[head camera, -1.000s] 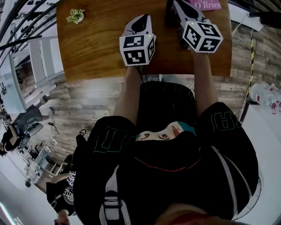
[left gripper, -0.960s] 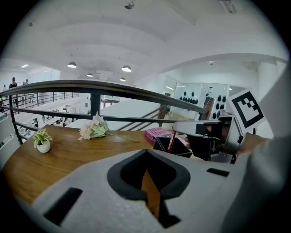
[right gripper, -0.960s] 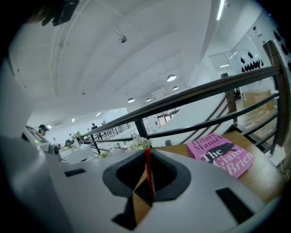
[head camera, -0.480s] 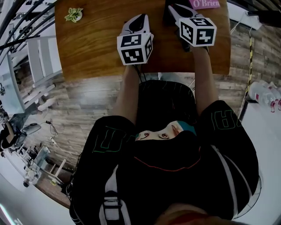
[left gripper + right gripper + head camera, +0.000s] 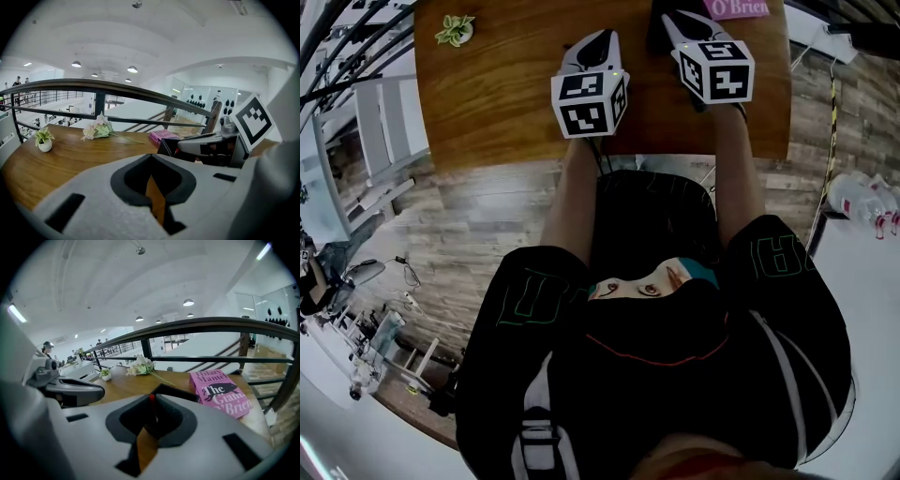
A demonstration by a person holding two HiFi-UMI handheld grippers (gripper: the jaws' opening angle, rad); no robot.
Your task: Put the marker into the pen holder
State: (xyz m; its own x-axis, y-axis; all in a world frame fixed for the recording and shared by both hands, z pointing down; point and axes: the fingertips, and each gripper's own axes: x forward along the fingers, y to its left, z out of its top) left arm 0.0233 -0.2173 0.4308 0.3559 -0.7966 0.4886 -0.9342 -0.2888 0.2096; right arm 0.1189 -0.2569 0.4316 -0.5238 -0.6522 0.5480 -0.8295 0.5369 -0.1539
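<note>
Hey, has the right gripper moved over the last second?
Yes. In the head view the right gripper has shifted slightly left against the pink book, and it has rolled.

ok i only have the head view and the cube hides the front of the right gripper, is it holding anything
Observer: Yes. In the right gripper view, the right gripper is shut on a dark marker with a red tip, which stands upright between the jaws.
Operator: and the dark thing just ahead of it
Observer: That is the pen holder. The left gripper view shows it as a black box, with the front of the right gripper right at it. I cannot tell whether the marker is inside yet.
Operator: and the other one
Observer: The left gripper is empty. Only the wooden table shows through the narrow gap between its jaws.
</note>
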